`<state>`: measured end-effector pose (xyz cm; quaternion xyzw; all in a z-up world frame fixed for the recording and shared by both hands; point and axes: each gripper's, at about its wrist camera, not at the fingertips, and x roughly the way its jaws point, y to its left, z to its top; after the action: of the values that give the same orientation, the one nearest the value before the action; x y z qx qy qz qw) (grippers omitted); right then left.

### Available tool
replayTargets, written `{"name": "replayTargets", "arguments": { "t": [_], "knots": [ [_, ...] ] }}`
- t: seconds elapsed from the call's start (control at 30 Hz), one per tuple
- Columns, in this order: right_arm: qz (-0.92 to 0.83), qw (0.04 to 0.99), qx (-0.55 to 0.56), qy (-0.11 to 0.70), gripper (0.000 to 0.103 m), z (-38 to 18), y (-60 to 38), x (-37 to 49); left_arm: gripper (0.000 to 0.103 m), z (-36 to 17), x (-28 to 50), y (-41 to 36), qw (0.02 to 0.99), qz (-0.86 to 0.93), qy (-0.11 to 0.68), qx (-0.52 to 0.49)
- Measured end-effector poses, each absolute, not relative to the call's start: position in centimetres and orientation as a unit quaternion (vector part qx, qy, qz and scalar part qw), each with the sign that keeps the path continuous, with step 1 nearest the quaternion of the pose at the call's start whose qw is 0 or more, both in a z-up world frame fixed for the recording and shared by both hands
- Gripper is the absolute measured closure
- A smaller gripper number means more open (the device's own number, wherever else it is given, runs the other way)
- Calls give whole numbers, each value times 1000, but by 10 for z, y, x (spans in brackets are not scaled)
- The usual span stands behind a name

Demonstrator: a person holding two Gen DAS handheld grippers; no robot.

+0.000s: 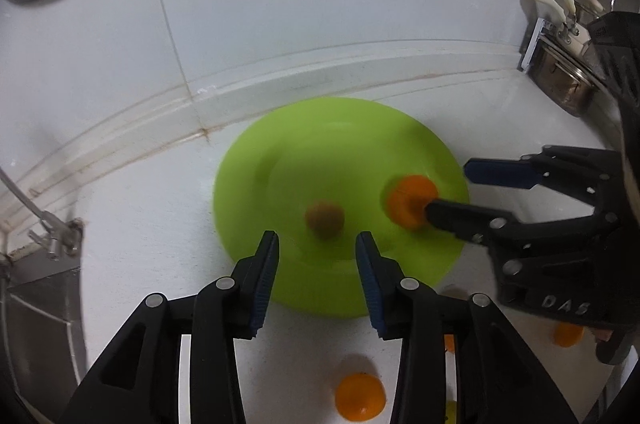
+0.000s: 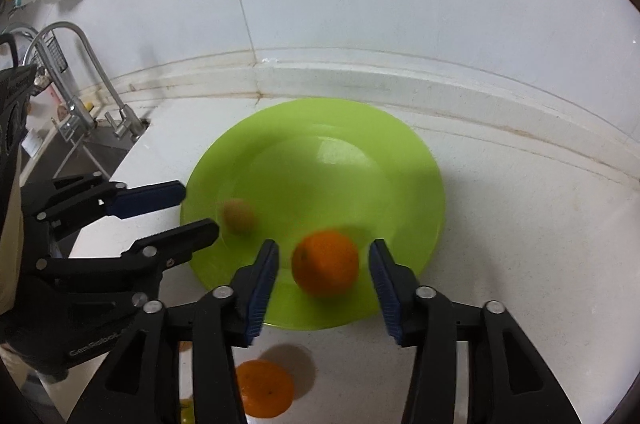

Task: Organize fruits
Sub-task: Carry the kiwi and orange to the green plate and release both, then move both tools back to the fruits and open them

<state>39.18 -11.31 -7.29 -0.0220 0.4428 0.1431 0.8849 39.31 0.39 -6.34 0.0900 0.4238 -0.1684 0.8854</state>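
Left gripper released, fingers spread wide over the near rim of the green plate, gripping nothing. Small brown fruit just ahead of the gap, lying on the plate, blurred and apart from both pads. Right gripper likewise released, fingers parted to either side of an orange, a gap showing on both sides. Orange resting on the near right part of the plate; in the left wrist view, partly covered by one black finger of the right gripper. Same brown fruit on the plate's left part in the right wrist view, near the left gripper's tips.

Plate flat on the white worktop, close to the raised ledge along the tiled wall. A second orange on the worktop nearer than the plate, below the grippers, well clear of the rim. Sink tap off to the left, a metal pot far to the right.
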Motion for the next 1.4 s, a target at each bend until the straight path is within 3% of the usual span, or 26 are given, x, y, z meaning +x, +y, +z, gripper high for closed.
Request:
{"name": "replayTargets", "arguments": {
  "t": [0.27, 0.6, 1.07, 1.4],
  "knots": [
    [126, 909, -20, 398, 53, -42, -125, 359, 45, -35, 355, 7, 908, -150, 382, 89],
    [99, 937, -27, 333, 38, -8, -131, 290, 19, -3, 285, 22, 938, -118, 317, 71],
    [60, 951, -45, 300, 38, -7, -138, 214, 15, -7, 217, 29, 943, -95, 315, 44],
    [36, 951, -45, 305, 38, -30, -150, 181, 15, -39, 192, 20, 939, -87, 325, 66]
  ]
}}
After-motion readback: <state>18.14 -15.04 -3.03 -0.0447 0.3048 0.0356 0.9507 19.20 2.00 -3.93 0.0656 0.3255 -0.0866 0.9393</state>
